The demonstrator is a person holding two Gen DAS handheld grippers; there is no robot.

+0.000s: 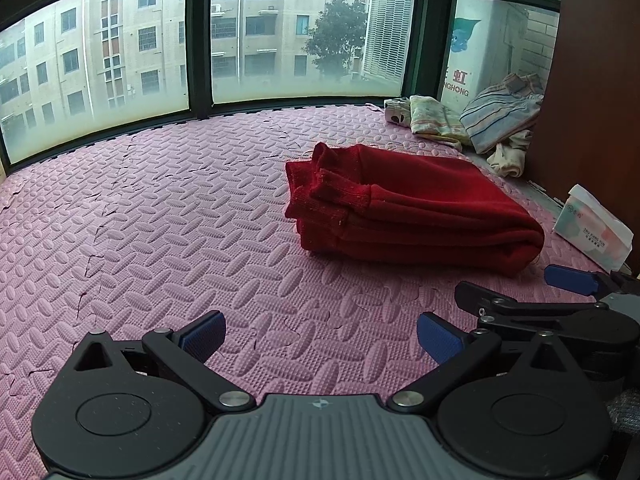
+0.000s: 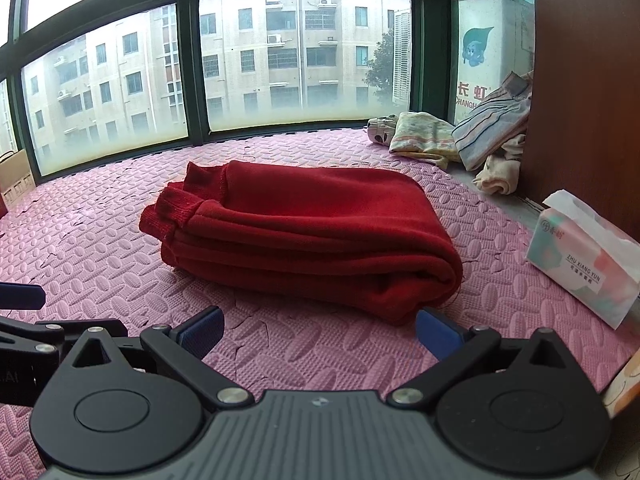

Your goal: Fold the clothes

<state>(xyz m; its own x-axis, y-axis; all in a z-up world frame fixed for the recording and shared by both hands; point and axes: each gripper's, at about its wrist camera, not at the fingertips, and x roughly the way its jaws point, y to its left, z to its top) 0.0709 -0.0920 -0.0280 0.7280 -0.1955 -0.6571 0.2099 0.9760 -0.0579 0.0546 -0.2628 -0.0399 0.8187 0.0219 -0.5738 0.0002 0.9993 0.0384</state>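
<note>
A red knit sweater (image 1: 412, 204) lies folded into a thick bundle on the pink foam mat (image 1: 160, 240); in the right wrist view the sweater (image 2: 304, 232) sits just ahead. My left gripper (image 1: 320, 336) is open and empty, low over the mat, short and left of the sweater. My right gripper (image 2: 320, 332) is open and empty, its right fingertip (image 2: 436, 332) close to the sweater's near fold. The right gripper also shows at the right edge of the left wrist view (image 1: 560, 296).
A tissue pack (image 2: 580, 264) lies on the mat right of the sweater. A pile of other clothes (image 2: 460, 136) sits in the far right corner by a brown cabinet wall (image 2: 580, 100). Windows (image 2: 280, 60) line the far edge. A cardboard box (image 2: 14, 176) stands far left.
</note>
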